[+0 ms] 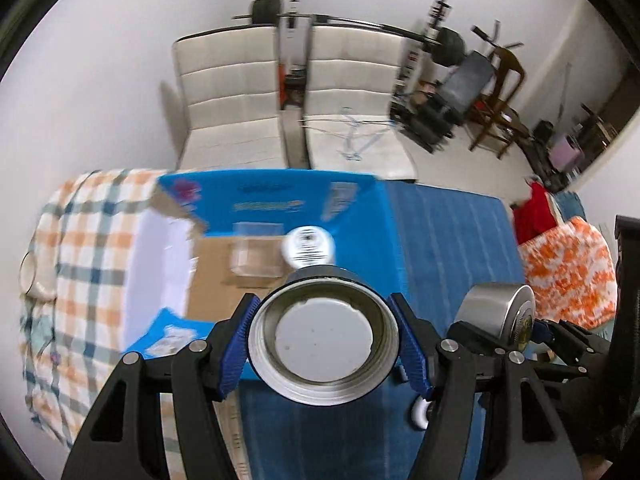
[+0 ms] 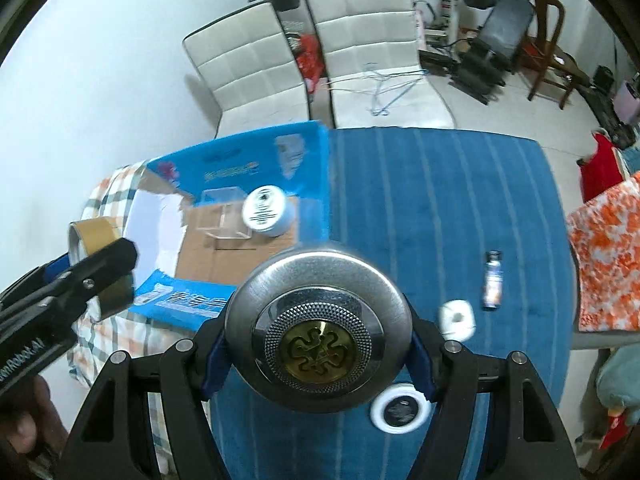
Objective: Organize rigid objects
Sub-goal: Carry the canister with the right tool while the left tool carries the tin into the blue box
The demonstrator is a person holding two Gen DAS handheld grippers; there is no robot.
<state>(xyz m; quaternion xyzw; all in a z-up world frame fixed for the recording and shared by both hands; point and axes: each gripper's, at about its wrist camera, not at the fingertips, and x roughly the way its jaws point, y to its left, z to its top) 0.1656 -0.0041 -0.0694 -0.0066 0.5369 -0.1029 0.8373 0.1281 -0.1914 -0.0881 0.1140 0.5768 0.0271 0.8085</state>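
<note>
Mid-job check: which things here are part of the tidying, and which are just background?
Job:
left hand-held gripper holding metal flask
right hand-held gripper holding steel lid
blue box
white jar
clear cube
small bottle

Background:
white chairs
weight bench
orange cloth

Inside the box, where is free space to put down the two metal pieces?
Box: bare cardboard floor in front of the clear cube and white jar. The far side, where those two stand, is crowded. The blue cloth beyond the small bottle is free too.

Open steel flask [image 1: 323, 342] held aloft, steel lid [image 2: 318, 330] alongside
</note>
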